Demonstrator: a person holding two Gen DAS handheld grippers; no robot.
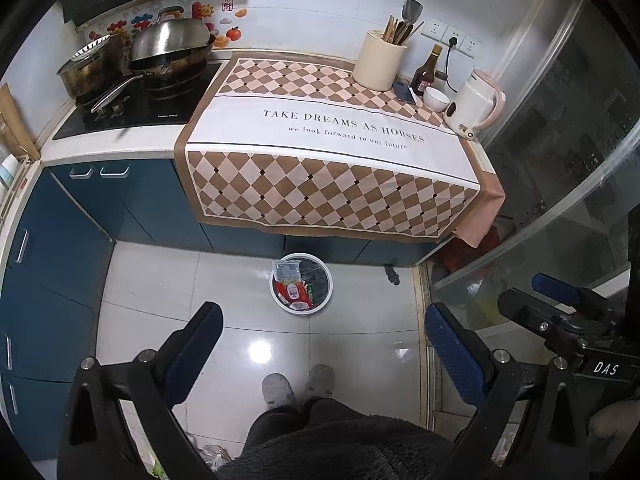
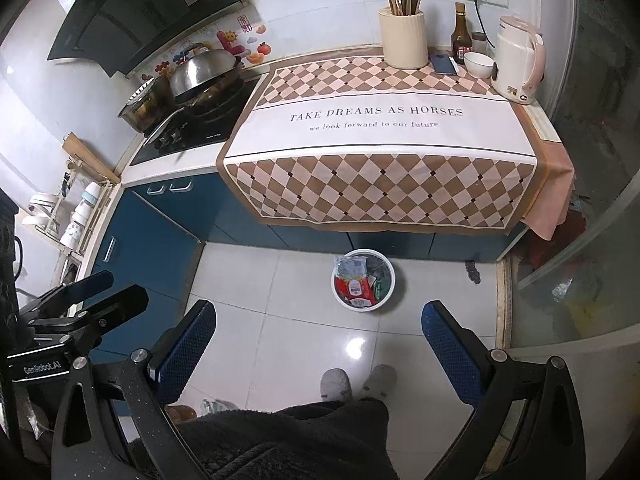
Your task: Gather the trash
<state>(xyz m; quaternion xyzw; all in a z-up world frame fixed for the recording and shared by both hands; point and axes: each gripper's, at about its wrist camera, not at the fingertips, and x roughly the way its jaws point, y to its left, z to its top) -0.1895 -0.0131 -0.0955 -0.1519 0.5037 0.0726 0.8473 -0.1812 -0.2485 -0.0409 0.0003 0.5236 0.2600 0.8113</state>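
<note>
A small white round trash bin (image 1: 325, 307) stands on the tiled floor below the counter, with red and silver wrappers (image 1: 292, 290) inside. It also shows in the right wrist view (image 2: 390, 290) with the wrappers (image 2: 354, 284). My left gripper (image 1: 324, 354) is open and empty, held high above the floor, nearer to me than the bin. My right gripper (image 2: 320, 350) is open and empty at a similar height. The right gripper also shows at the right edge of the left wrist view (image 1: 560, 300), and the left gripper at the left edge of the right wrist view (image 2: 92, 292).
A checkered cloth (image 2: 380, 132) covers the counter, with a utensil holder (image 2: 404, 40), sauce bottle (image 2: 460, 34), phone (image 2: 443, 64), bowl (image 2: 478, 64) and kettle (image 2: 518, 60) at the back. Pots sit on the stove (image 2: 200, 128) to the left. A glass partition (image 2: 600, 240) stands to the right. My slippered feet (image 2: 356, 382) are below.
</note>
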